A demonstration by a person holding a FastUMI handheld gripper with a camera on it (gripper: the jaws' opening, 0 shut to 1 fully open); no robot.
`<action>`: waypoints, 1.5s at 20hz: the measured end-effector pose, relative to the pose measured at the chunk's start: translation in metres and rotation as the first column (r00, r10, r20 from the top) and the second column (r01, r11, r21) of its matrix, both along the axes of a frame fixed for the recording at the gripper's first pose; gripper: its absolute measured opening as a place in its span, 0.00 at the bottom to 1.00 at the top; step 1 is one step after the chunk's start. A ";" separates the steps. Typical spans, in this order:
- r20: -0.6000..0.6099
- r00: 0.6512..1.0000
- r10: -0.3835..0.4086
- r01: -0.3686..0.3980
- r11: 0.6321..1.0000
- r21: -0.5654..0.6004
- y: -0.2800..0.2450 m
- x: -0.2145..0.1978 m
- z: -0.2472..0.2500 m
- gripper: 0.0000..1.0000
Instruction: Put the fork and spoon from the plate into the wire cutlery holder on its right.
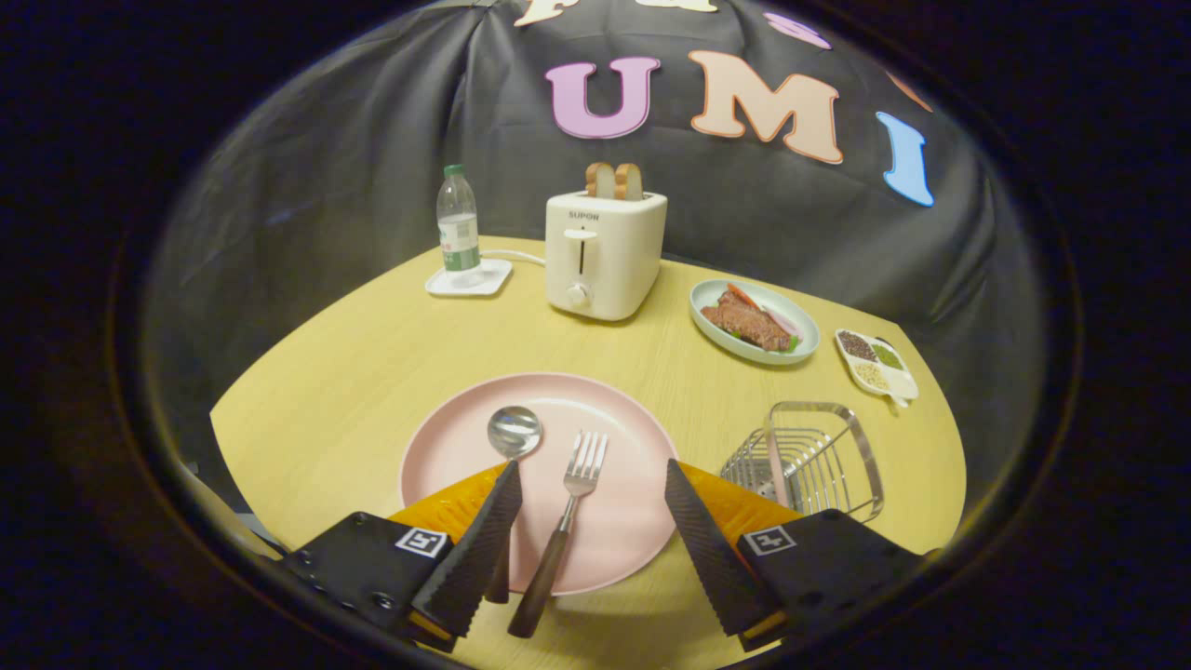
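While the gripper (593,479) hangs with its two fingers spread wide and holding nothing, one fork (568,521) and one spoon (513,437) lie on the single pink plate (447,447). The fork is between the fingers; the spoon handle goes under the left finger. One wire cutlery holder (808,458) stands on the table (354,372) just right of the plate. Beyond are one toaster (603,253) with two bread slices (614,180), one bottle (458,228), one food dish (756,321) and one small divided tray (876,364).

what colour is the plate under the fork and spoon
Pink plate, seen in the gripper view.
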State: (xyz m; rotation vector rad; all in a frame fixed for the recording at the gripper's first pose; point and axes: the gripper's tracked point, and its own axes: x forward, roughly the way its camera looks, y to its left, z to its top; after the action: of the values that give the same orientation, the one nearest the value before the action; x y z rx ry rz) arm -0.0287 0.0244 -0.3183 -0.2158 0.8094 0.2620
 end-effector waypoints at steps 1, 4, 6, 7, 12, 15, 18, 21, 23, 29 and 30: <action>-0.021 1.000 0.015 -0.016 1.000 -0.017 -0.001 -0.005 -0.009 0.98; -0.080 0.996 0.045 -0.049 0.997 -0.055 0.000 -0.017 -0.025 0.76; -0.096 0.994 0.058 -0.066 0.994 -0.086 -0.003 -0.020 -0.033 0.62; -0.104 0.993 0.060 -0.071 0.992 -0.103 -0.004 -0.023 -0.035 0.54; -0.185 0.982 0.031 -0.053 0.992 -0.115 -0.009 -0.029 -0.048 0.21; -0.248 0.969 0.024 -0.052 0.993 -0.105 -0.007 -0.034 -0.045 0.12; -0.258 0.964 0.057 -0.087 0.991 -0.106 -0.007 -0.033 -0.027 0.12; -0.248 0.965 0.083 -0.109 0.990 -0.093 -0.011 -0.029 -0.010 0.10; -0.281 0.955 0.097 -0.128 0.987 -0.095 -0.017 -0.033 -0.007 0.08; -0.268 0.950 0.161 -0.177 0.984 -0.037 -0.023 -0.030 0.031 0.06; -0.265 0.948 0.178 -0.194 0.980 -0.036 -0.028 -0.029 0.041 0.06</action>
State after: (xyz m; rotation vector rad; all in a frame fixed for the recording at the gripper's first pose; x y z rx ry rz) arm -0.0579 -0.0033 -0.2778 -0.3215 1.0616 0.4502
